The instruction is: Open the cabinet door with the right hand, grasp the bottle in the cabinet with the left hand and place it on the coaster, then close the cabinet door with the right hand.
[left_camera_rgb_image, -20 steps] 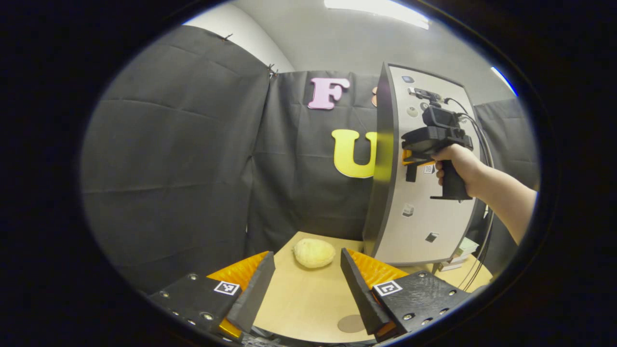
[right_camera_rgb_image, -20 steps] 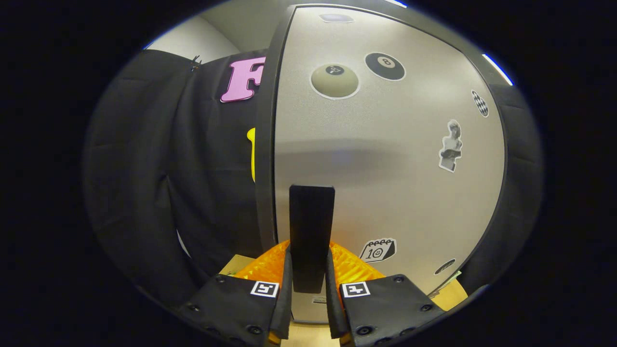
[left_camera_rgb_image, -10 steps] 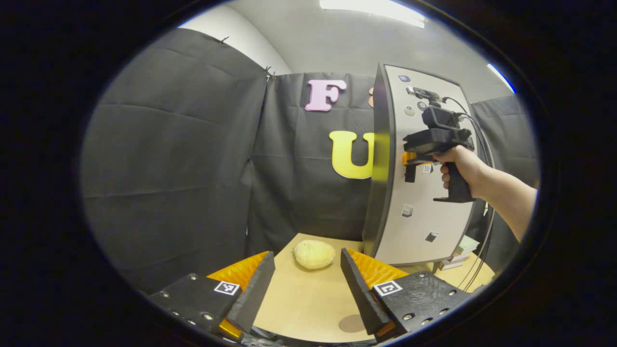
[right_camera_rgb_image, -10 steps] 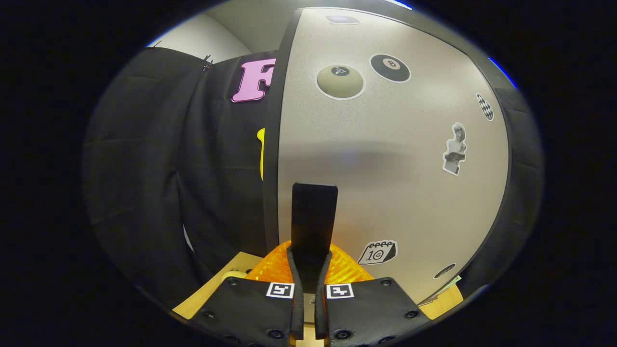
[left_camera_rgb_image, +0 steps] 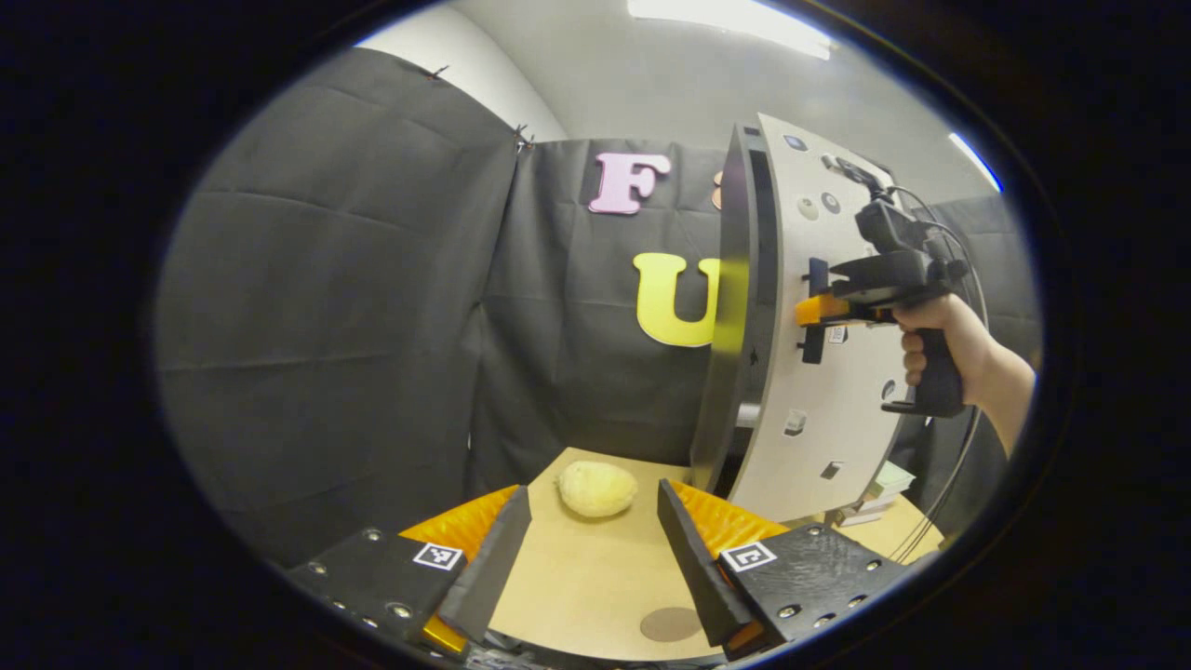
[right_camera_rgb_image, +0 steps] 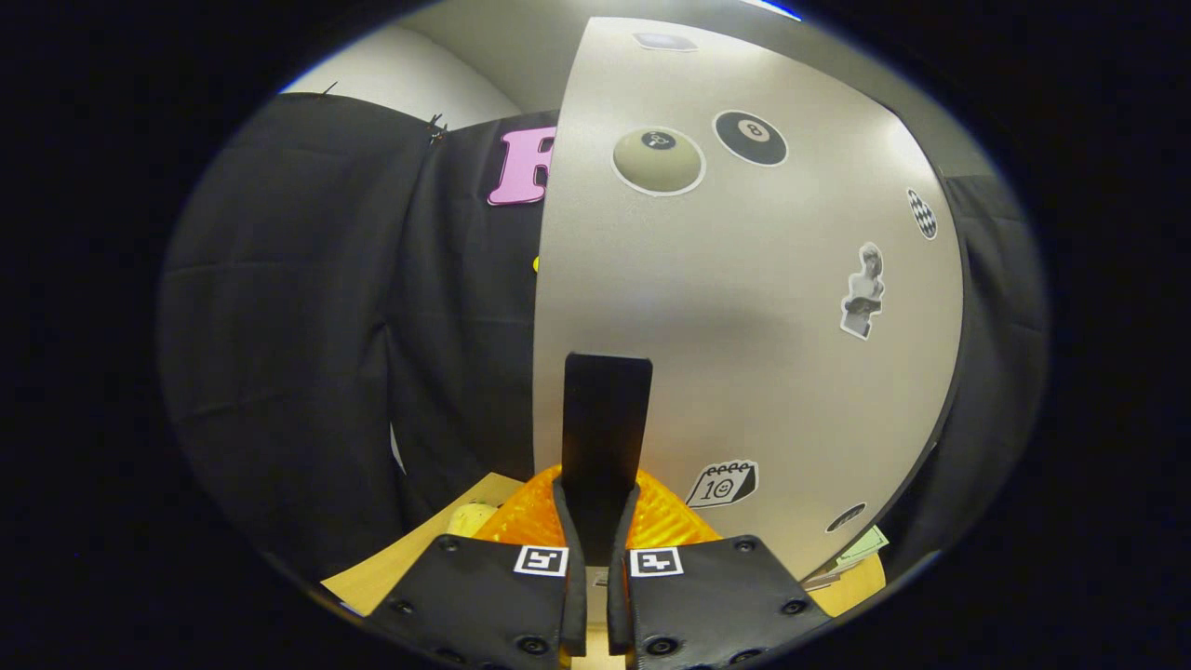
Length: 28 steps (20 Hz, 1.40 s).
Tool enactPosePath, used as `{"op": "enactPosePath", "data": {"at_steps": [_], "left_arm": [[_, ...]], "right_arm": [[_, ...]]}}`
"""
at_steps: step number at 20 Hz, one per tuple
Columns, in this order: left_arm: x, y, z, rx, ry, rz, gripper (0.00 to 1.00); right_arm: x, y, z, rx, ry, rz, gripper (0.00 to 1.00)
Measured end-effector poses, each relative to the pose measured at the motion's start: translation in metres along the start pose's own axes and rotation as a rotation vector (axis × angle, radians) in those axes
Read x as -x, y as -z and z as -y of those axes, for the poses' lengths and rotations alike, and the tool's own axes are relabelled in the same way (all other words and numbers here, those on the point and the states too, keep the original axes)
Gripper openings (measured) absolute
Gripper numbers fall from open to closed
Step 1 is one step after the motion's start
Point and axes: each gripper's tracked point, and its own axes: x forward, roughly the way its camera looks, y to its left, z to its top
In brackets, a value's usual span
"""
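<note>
A tall cabinet (left_camera_rgb_image: 735, 307) stands at the back right of the wooden table (left_camera_rgb_image: 586, 577). Its silver door (right_camera_rgb_image: 744, 307), dotted with stickers, hangs slightly ajar, with a narrow dark gap at its left edge. My right gripper (right_camera_rgb_image: 593, 530) is shut on the door's black upright handle (right_camera_rgb_image: 605, 428). From the left gripper view, that right gripper (left_camera_rgb_image: 811, 310) shows held by a hand (left_camera_rgb_image: 940, 326) against the handle (left_camera_rgb_image: 815, 312). My left gripper (left_camera_rgb_image: 586, 540) hovers open low over the table. A round brown coaster (left_camera_rgb_image: 672, 623) lies by its right finger. The cabinet's inside is hidden.
A pale yellow lumpy object (left_camera_rgb_image: 596, 489) lies on the table in front of the cabinet. Some papers or boxes (left_camera_rgb_image: 875, 493) sit at the table's right, behind the door. Black cloth walls close off the left and back.
The cabinet door has swung out a little from shut, opening a gap at its left edge. The right gripper closed on the handle and pulled back with it. My left gripper barely moved.
</note>
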Motion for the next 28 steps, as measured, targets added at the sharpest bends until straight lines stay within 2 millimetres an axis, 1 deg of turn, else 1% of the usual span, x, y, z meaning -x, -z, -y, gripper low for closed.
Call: {"op": "enactPosePath", "data": {"at_steps": [2,3,4,6,7,8,9,12,13,14,17,20,23,26,27,28], "left_arm": [[0.002,0.0,0.006,-0.029,0.008,0.004,0.82],[0.002,0.002,0.01,-0.031,0.016,-0.001,0.87],[0.003,0.002,0.013,-0.026,0.024,-0.004,0.82],[0.004,0.004,0.023,-0.014,0.038,-0.007,0.82],[0.005,0.003,0.022,-0.012,0.044,-0.007,0.82],[0.005,0.002,0.023,-0.015,0.05,-0.007,0.82],[0.005,0.003,0.025,-0.019,0.057,-0.006,0.83],[0.006,0.001,0.031,-0.031,0.072,-0.005,0.82],[0.005,0.0,0.034,-0.032,0.077,-0.004,0.82],[0.004,-0.001,0.037,-0.032,0.083,-0.003,0.82],[0.0,-0.004,0.057,-0.033,0.107,0.002,0.82],[-0.002,-0.007,0.07,-0.035,0.133,0.006,0.82],[-0.004,-0.008,0.09,-0.035,0.165,0.004,0.82],[-0.003,-0.01,0.106,-0.051,0.168,0.007,0.82],[-0.003,-0.01,0.113,-0.054,0.168,0.009,0.82],[-0.001,-0.011,0.116,-0.058,0.17,0.012,0.82]], "right_arm": [[0.01,0.002,0.001,0.011,-0.019,0.007,0.11],[0.015,0.002,0.001,0.014,-0.028,0.009,0.08],[0.02,0.003,0.002,0.014,-0.034,0.013,0.11],[0.031,0.004,0.004,0.012,-0.04,0.024,0.11],[0.035,0.005,0.006,0.016,-0.042,0.031,0.07],[0.037,0.006,0.007,0.016,-0.043,0.033,0.1],[0.039,0.007,0.009,0.018,-0.047,0.034,0.11],[0.059,0.01,0.015,0.016,-0.051,0.039,0.11],[0.064,0.01,0.016,0.015,-0.048,0.042,0.08],[0.07,0.01,0.019,0.013,-0.044,0.044,0.11],[0.077,0.015,0.028,0.006,-0.029,0.054,0.1],[0.092,0.017,0.035,0.003,-0.012,0.053,0.1],[0.104,0.019,0.045,0.0,0.011,0.055,0.1],[0.118,0.021,0.053,-0.006,0.017,0.061,0.1],[0.119,0.023,0.054,-0.018,0.013,0.061,0.1],[0.119,0.022,0.057,-0.028,0.011,0.062,0.1]]}}
